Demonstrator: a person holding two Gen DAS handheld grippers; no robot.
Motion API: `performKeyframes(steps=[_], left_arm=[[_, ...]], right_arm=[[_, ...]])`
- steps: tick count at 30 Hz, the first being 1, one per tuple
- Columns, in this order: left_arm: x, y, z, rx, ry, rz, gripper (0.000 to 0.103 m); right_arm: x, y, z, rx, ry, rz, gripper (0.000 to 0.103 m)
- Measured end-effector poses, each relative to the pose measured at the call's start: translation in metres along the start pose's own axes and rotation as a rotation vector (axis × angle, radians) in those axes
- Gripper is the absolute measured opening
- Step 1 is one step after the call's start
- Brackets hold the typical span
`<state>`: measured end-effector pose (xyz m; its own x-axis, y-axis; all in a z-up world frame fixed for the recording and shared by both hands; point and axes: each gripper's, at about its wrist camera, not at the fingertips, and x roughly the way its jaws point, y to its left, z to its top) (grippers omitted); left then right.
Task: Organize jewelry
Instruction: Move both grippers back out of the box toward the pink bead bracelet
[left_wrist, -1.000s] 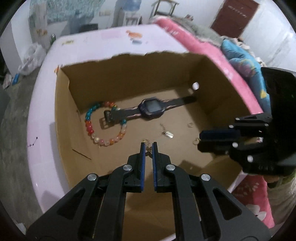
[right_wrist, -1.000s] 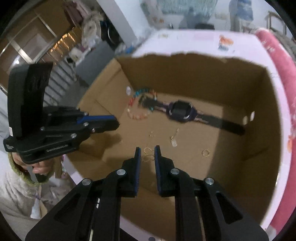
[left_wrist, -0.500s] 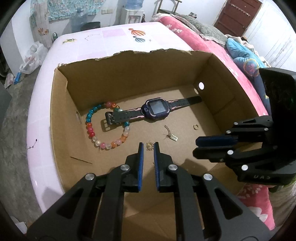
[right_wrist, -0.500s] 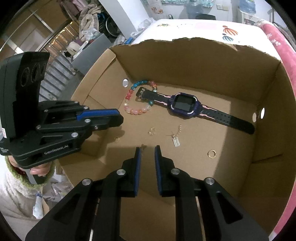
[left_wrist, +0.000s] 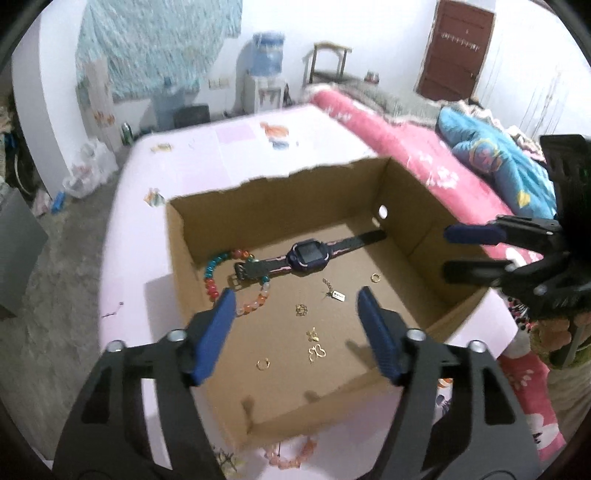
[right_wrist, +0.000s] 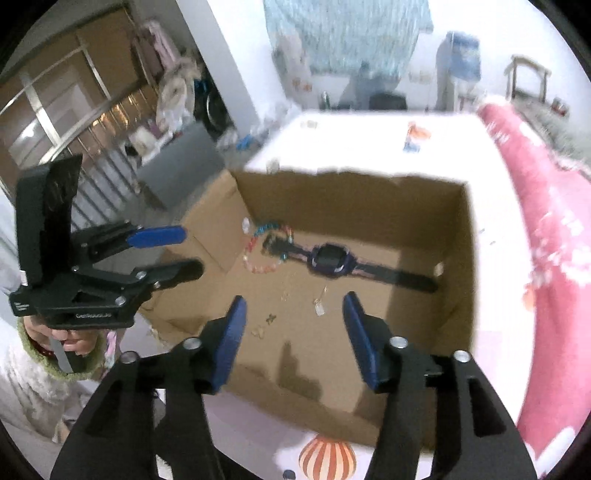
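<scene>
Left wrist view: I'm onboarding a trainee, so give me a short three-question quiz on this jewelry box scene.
1. True or false: the left claw holds a ring.
2. What lies over the bead bracelet? A) watch B) tag C) ring
3. Which item lies outside the cardboard box, near its front wall?

Key: 1. False, it is open and empty. 2. A, the watch strap crosses it. 3. A pink bead strand.
</scene>
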<state>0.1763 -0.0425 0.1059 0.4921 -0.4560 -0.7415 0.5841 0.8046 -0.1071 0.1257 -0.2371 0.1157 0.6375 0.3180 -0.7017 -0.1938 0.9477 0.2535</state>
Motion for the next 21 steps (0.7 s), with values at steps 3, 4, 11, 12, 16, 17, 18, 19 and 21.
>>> performKeyframes(steps=[3,4,11,12,16,17,18,19,21], left_arm=[[-0.030,-0.002,-0.017,-0.011,-0.055,0.012,0.082],[-0.038,-0.004,-0.023,-0.014,-0.065,0.013,0.085],[-0.070,-0.017,-0.086,0.002,-0.102,0.107,0.091],[-0.067,-0.017,-0.093,-0.004,-0.093,0.117,0.092],[-0.043,-0.014,-0.121,-0.060,-0.022,0.168,0.092],[-0.036,-0.014,-0.126,-0.070,-0.003,0.182,0.092],[-0.027,-0.015,-0.132,-0.083,0.021,0.194,0.092],[-0.021,-0.017,-0.136,-0.089,0.043,0.200,0.092],[-0.008,-0.022,-0.143,-0.078,0.088,0.218,0.092]], right_arm=[[-0.037,0.003,-0.018,0.002,-0.105,-0.023,0.075],[-0.047,0.003,-0.026,0.011,-0.131,-0.028,0.078],[-0.077,-0.013,-0.095,0.159,-0.196,-0.062,0.085],[-0.070,-0.019,-0.107,0.198,-0.172,-0.069,0.085],[-0.039,-0.034,-0.139,0.326,-0.069,-0.077,0.085],[-0.029,-0.036,-0.145,0.348,-0.043,-0.086,0.085],[-0.021,-0.036,-0.151,0.356,-0.023,-0.115,0.085],[-0.015,-0.033,-0.154,0.349,-0.008,-0.142,0.085],[-0.003,-0.027,-0.159,0.319,0.027,-0.228,0.085]])
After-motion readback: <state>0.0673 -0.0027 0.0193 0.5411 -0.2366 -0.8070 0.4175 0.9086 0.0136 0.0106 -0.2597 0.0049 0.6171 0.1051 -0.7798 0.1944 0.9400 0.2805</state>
